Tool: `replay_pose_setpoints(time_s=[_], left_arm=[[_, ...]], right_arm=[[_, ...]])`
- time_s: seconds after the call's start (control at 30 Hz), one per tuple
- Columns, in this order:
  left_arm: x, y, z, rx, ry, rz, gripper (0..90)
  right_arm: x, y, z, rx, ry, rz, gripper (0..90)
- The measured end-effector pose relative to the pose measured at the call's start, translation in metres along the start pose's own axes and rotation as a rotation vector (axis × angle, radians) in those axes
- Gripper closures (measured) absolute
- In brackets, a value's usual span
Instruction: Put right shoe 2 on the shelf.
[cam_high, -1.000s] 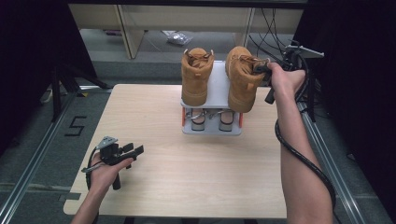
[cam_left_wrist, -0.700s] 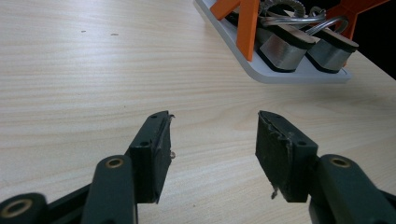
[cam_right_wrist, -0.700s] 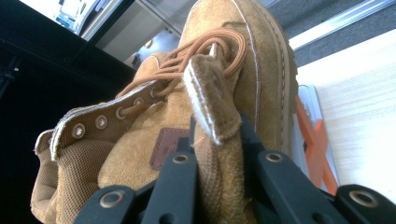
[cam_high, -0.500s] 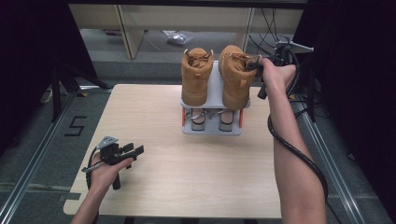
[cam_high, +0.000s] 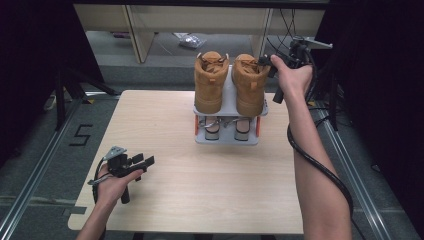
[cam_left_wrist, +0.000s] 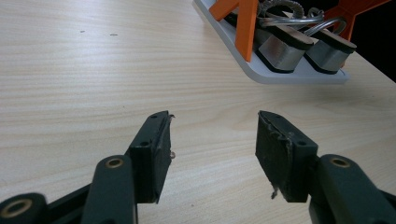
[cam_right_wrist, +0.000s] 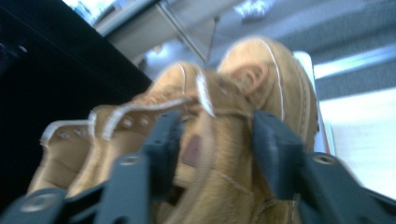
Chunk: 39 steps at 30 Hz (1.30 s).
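Two boots sat upright on the rack (cam_high: 227, 137) at the table's far edge. The right gripper (cam_high: 270, 62) had just been opening, its jaws apart around the right boot (cam_high: 248, 82) collar, seemingly letting go. The left gripper (cam_high: 137, 162) rested open near the table's (cam_high: 200, 190) front-left corner, idle.

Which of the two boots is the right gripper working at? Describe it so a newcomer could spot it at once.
On the far side of the wooden table stands a white rack carrying two tan boots on top. The one meant is the right-hand boot, nearest the right gripper, whose open fingers straddle its collar; the left-hand boot stands untouched.
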<state>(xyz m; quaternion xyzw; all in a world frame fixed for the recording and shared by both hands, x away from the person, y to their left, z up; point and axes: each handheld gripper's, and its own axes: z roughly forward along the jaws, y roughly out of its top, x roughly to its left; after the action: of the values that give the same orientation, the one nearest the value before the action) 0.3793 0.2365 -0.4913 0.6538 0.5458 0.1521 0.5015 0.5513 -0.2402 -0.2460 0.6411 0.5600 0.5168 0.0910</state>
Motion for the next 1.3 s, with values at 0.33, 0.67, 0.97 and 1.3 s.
replay_pose_setpoints(time_s=[0.33,0.67,0.97,1.3], left_arm=[[-0.004,-0.001,-0.002,-0.014,-0.004,0.000,45.3],[-0.007,-0.004,-0.001,-0.015,-0.011,0.000,45.8],[-0.006,-0.007,-0.001,-0.017,-0.011,-0.008,45.7],[-0.005,-0.009,-0.001,-0.013,-0.011,-0.011,45.8]], right_arm=[[-0.014,-0.024,-0.062,0.002,-0.016,-0.076,84.1],[-0.022,-0.074,-0.055,0.155,0.075,-0.118,90.0],[-0.010,-0.088,-0.026,0.174,0.073,-0.150,90.0],[-0.009,-0.088,-0.018,0.133,0.066,-0.121,90.0]])
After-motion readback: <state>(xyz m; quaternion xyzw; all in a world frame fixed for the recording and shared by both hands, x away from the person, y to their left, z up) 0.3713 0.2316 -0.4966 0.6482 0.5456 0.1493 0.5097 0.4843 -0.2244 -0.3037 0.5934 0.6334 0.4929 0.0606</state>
